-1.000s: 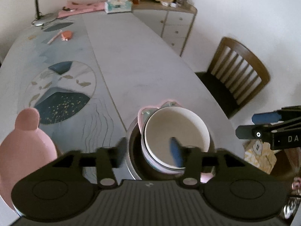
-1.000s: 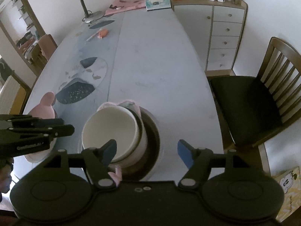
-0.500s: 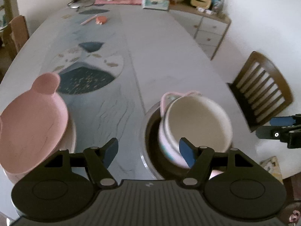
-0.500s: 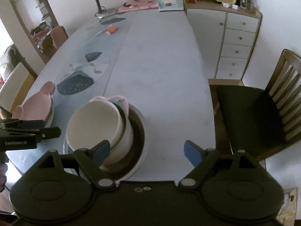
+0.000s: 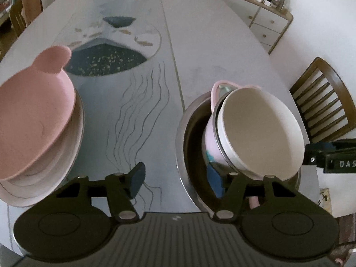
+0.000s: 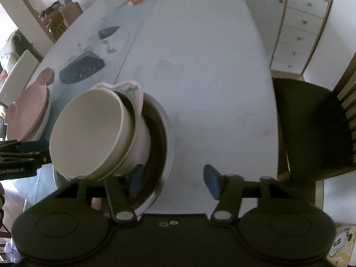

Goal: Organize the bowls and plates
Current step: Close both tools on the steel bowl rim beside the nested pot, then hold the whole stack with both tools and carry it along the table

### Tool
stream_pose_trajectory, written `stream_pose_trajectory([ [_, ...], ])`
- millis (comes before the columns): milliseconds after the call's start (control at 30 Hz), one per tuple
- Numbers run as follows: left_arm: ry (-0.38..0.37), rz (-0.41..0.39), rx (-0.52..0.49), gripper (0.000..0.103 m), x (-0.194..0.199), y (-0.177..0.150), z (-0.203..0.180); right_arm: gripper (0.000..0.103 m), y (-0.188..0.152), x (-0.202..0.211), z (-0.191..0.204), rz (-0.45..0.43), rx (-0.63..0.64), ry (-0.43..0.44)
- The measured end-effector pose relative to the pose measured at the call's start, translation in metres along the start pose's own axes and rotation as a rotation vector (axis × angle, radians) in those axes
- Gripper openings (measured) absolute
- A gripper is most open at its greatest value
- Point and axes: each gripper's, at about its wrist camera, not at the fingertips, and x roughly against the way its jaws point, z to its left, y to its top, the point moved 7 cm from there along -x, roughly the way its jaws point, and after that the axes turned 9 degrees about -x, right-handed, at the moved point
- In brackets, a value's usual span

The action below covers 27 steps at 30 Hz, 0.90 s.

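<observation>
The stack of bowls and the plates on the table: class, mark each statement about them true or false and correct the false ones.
1. The cream bowl sits tilted in the stack. True.
2. The pink eared plate lies inside the metal basin. False: it rests on a pale plate, apart from the basin.
3. A wooden chair stands by the table. True.
4. The cream bowl holds food. False: it is empty.

Both claws, left point(image 5: 175, 180) and right point(image 6: 173, 180), dropped toward the bowl stack point(image 5: 255, 131), jaws narrowing.
</observation>
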Motion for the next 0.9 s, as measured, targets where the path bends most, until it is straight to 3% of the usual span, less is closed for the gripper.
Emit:
stream_pose_trajectory([
  [467,0.003,0.049,0.004,0.020,-0.017,0.005,-0.005,0.025,0.003,-0.022,0.005,0.067,0.024,-0.007],
  [667,0.025,0.057,-0.018,0.015,-0.016,0.007,-0.010,0.016,0.002,-0.026,0.009,0.068,0.034,-0.006],
  [900,0.047,0.066,-0.030,0.014,-0.015,0.010,-0.014,0.016,0.002,-0.026,0.012,0.063,0.030,-0.023],
])
